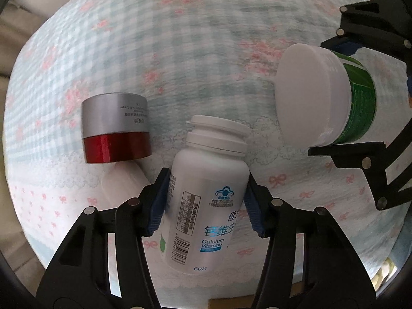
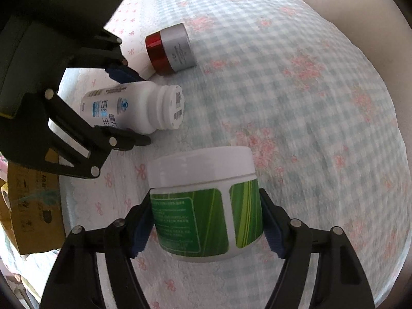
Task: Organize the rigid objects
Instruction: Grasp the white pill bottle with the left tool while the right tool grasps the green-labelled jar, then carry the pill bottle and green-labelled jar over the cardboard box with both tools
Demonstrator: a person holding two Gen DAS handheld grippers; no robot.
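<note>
The left wrist camera looked straight down along its fingers at the checked cloth (image 1: pixel 206 51), very near the white bottle (image 1: pixel 206 188) that filled its lower middle. The right wrist camera looked steeply down, tilted forward, close on the green-labelled jar (image 2: pixel 203 206). Both views shared the bottle, the jar and the red-and-silver jar (image 1: pixel 116 128), and each caught the other gripper at its edge, right gripper (image 1: pixel 345 97) and left gripper (image 2: pixel 128 105)

Both pictures are lit by soft, even daylight. Only faint shadows are seen under the white bottle (image 1: pixel 206 188). A small shine is seen on the red jar (image 1: pixel 116 131). The checked cloth (image 2: pixel 296 90) is smeared by blur. The edges are bent round and darkened.
</note>
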